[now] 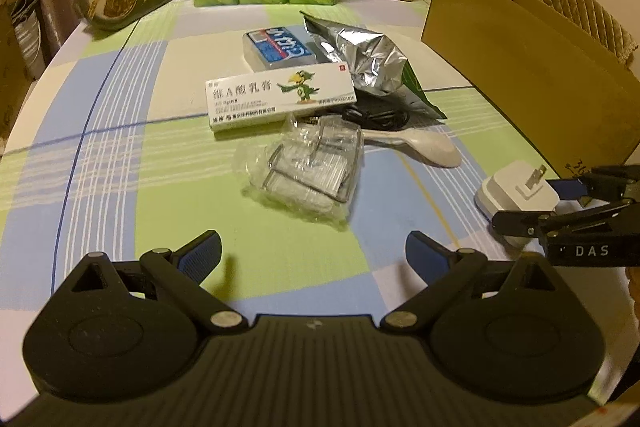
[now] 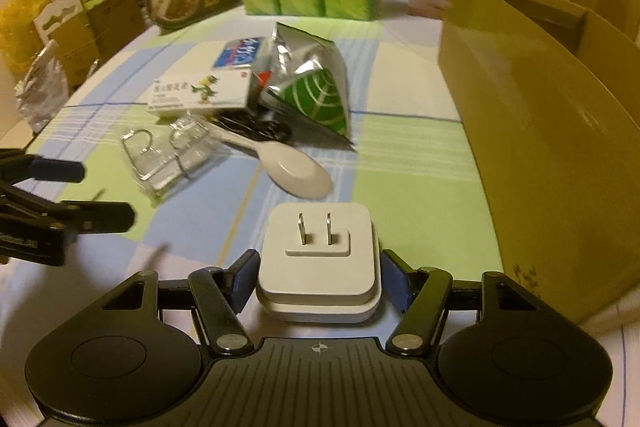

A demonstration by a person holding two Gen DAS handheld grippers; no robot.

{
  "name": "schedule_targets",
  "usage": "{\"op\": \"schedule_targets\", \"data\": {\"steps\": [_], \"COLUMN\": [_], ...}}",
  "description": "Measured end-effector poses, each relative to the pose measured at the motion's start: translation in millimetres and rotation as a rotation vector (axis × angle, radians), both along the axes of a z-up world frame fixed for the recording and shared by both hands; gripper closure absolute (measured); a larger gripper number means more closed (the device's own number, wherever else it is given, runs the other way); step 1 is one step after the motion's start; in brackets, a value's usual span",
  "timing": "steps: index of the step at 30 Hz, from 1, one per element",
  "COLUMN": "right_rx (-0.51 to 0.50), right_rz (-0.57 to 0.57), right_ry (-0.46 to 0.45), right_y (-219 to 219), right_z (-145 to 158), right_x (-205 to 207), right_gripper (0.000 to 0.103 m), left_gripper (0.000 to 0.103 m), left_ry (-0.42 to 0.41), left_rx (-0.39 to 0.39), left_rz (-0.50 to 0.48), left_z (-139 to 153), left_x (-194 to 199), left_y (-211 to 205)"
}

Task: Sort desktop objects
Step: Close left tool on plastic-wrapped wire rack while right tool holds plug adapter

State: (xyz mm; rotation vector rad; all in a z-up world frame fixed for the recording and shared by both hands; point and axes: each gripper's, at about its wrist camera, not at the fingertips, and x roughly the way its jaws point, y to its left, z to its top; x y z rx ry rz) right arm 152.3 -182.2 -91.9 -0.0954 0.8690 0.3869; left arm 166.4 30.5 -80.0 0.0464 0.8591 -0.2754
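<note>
The right gripper (image 2: 318, 281) brackets a white plug adapter (image 2: 318, 259), prongs up; its blue pads (image 2: 244, 277) stand close at each side, though whether they press it I cannot tell. The left gripper (image 1: 314, 255) is spread wide over the checked tablecloth (image 1: 120, 155), holding nothing. Just ahead of it lies a clear bag of metal clips (image 1: 306, 167), then a white spoon (image 1: 416, 147), an ointment box (image 1: 280, 97) and a foil bag (image 1: 368, 63). A cardboard box (image 2: 540, 131) stands right of the adapter.
</note>
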Motion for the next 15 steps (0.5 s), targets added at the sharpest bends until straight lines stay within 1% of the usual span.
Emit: {"op": "schedule_targets", "data": {"steps": [5, 11, 13, 15], "right_rx": [0.005, 0.003, 0.002, 0.003], "right_rz": [0.01, 0.011, 0.01, 0.009], "right_ry": [0.002, 0.014, 0.015, 0.017], "right_y": [3.1, 2.4, 1.8, 1.2], "right_z": [-0.6, -5.2, -6.4, -7.4], "right_x": [5.5, 7.4, 7.2, 7.2], "right_gripper": [0.041, 0.041, 0.041, 0.041], "left_gripper": [0.006, 0.007, 0.008, 0.01], "left_ry": [-0.049, -0.136, -0.145, -0.142], "left_rx": [0.03, 0.147, 0.175, 0.195], "left_rz": [-0.039, -0.134, -0.161, -0.172], "left_z": [-0.5, -5.8, -9.2, -12.6], "left_x": [12.8, 22.4, 25.8, 29.3], "left_y": [-5.3, -22.5, -27.5, -30.0]}}
